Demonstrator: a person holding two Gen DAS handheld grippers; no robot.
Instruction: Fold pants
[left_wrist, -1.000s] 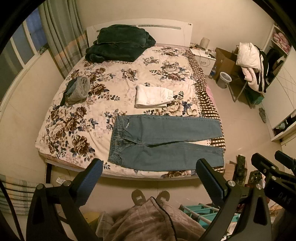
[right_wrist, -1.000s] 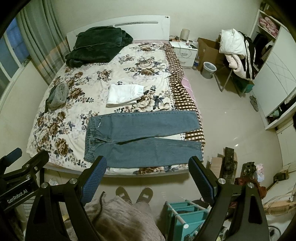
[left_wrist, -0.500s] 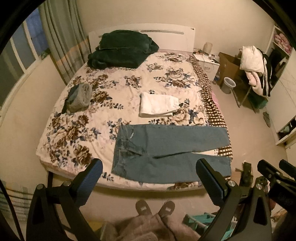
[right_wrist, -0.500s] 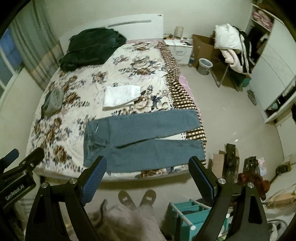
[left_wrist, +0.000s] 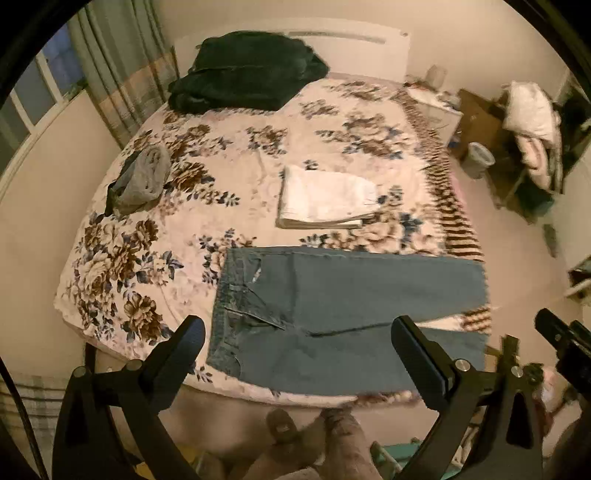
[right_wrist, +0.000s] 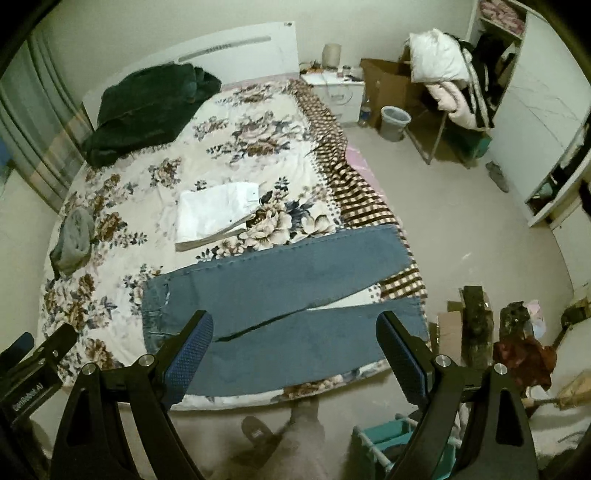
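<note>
Right now both of your grippers hang above the near edge of the bed (left_wrist: 110, 280), tilted steeply down, and neither touches cloth. Your left gripper (left_wrist: 297, 338) has its jaws spread wide with nothing between them; your right gripper (right_wrist: 295, 334) is just as wide and just as empty.

The jeans (left_wrist: 351, 295) lie flat along that near edge — long axis running from 9 o'clock to 3 o'clock across both views. The waistband sits at the 9 o'clock end, the two leg hems at the 3 o'clock end, and the legs part slightly toward the hems.

So your left hand is the nearer one to the waistband, and your right hand to the hems (right_wrist: 410, 295). In the right wrist view the garment tilts a little, hems toward 2 o'clock.

A lengthwise fold probably wants each gripper on the near leg's edge — left by the waist, right by the cuff. The folded white garment (left_wrist: 325, 201) lies at 12 o'clock beyond the jeans, apart from them.
</note>
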